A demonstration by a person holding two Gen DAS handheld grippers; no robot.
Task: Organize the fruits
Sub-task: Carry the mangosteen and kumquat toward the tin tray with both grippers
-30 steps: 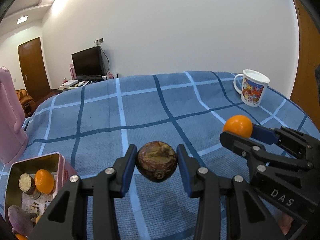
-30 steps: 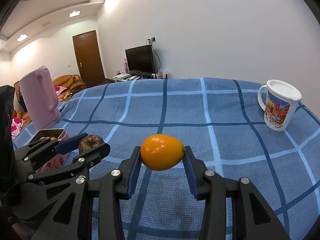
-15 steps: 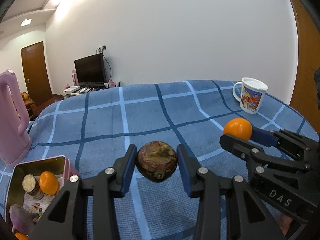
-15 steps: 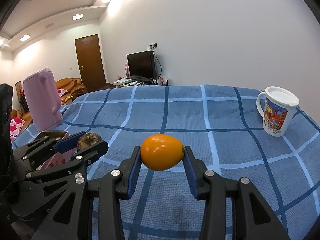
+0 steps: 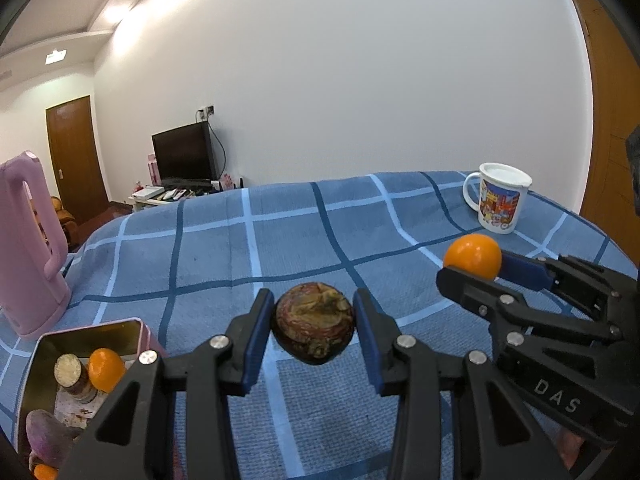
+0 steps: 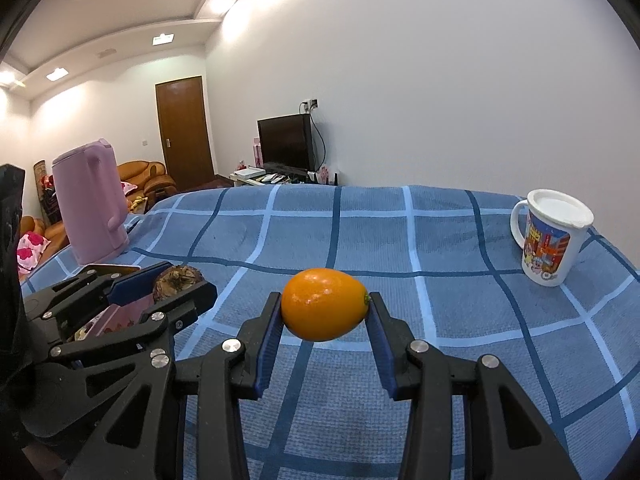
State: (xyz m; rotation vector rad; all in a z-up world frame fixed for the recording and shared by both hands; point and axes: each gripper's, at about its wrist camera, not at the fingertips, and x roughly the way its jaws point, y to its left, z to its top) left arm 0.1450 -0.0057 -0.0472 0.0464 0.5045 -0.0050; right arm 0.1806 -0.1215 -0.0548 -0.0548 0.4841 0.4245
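We hold the left gripper (image 5: 314, 330) closed on a round brown wrinkled fruit (image 5: 314, 327), and the right gripper (image 6: 325, 312) closed on a smooth orange oval fruit (image 6: 325, 309). Both fruits hang above the blue checked tablecloth (image 5: 320, 240), not touching it.

Compared with one second ago, both grippers have risen a little and tilted up: the open pink metal tin (image 5: 86, 330) now shows lower in the left view, and more of the wall is visible. The grips look unchanged.

The tin lies just left of the brown fruit and already contains one small orange fruit (image 5: 105, 368) and some other pieces. We judge that the lift is finished and that carrying toward the tin comes next. The white picture mug (image 5: 500, 202) stands far right of the tin.
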